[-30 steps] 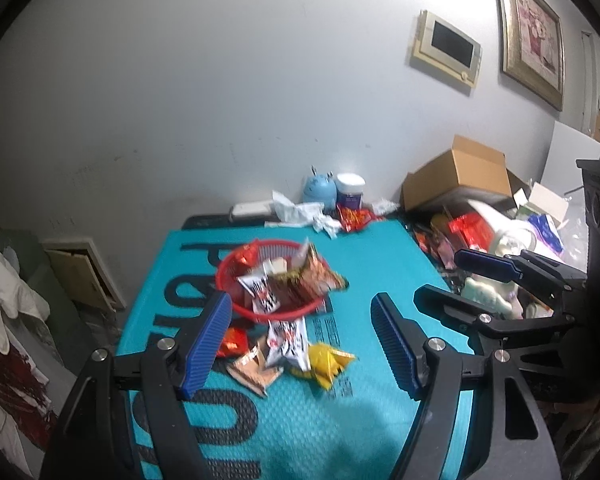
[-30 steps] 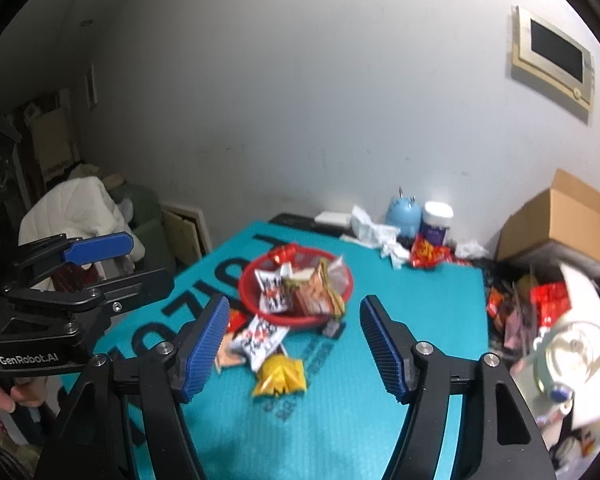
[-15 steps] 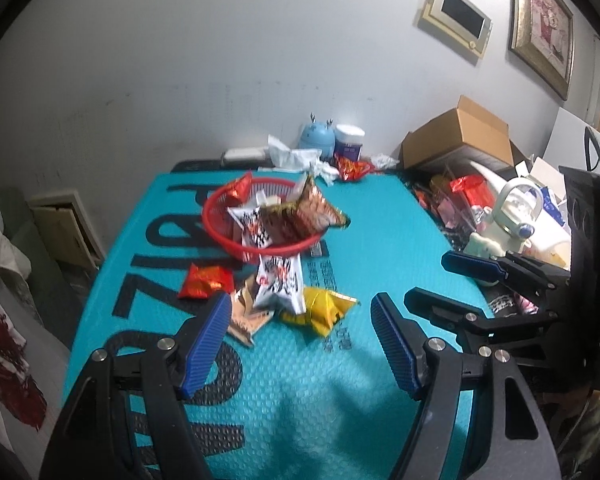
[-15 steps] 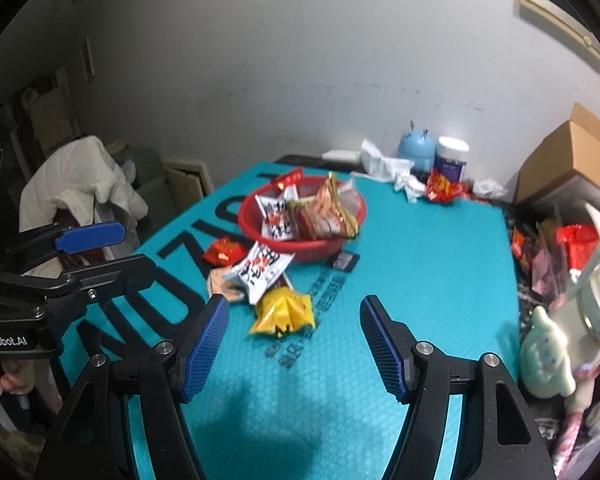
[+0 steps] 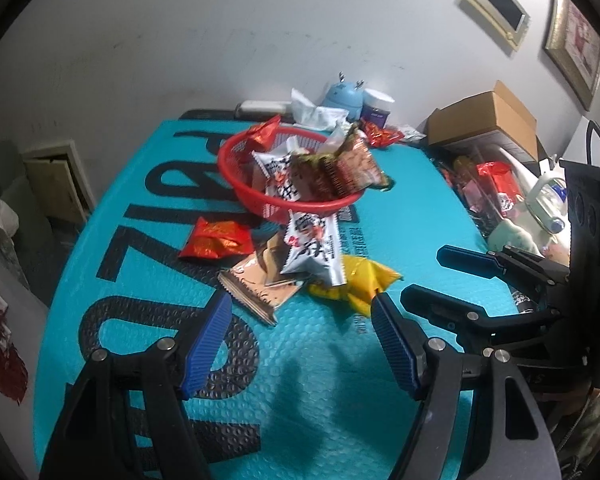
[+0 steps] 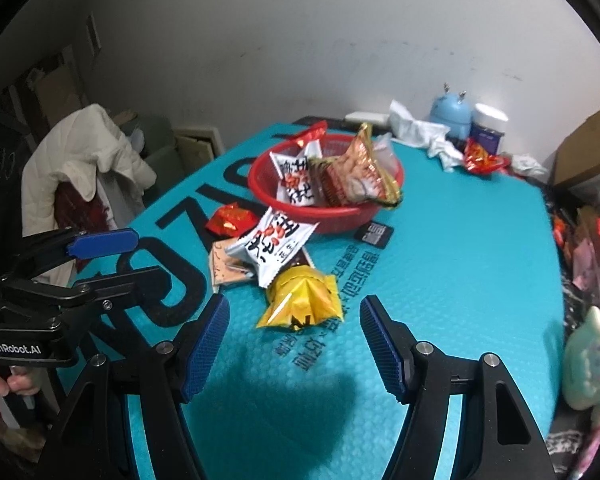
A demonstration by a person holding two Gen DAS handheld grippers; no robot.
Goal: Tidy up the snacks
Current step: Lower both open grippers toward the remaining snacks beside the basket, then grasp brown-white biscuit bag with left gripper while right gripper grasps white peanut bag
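A red basket (image 5: 256,192) (image 6: 320,210) holding several snack packs stands on the teal mat (image 5: 308,380). In front of it lie loose packs: a white one (image 5: 314,248) (image 6: 272,242), a yellow one (image 5: 358,280) (image 6: 304,298), a red one (image 5: 216,240) (image 6: 230,220) and a tan one (image 5: 256,284). My left gripper (image 5: 302,328) is open and empty, just short of the tan and yellow packs. My right gripper (image 6: 294,332) is open and empty, close above the yellow pack. Each gripper also shows in the other's view: the right (image 5: 488,280), the left (image 6: 80,264).
At the mat's far edge are a blue toy (image 6: 450,114), a white-lidded jar (image 6: 486,124), crumpled tissue (image 6: 420,132) and a red wrapper (image 6: 480,158). A cardboard box (image 5: 484,120) and clutter line the right side. A chair with white clothing (image 6: 76,164) stands left.
Both grippers have moved forward and down toward the loose packs in front of the basket. Both stay open. The packs have not moved.
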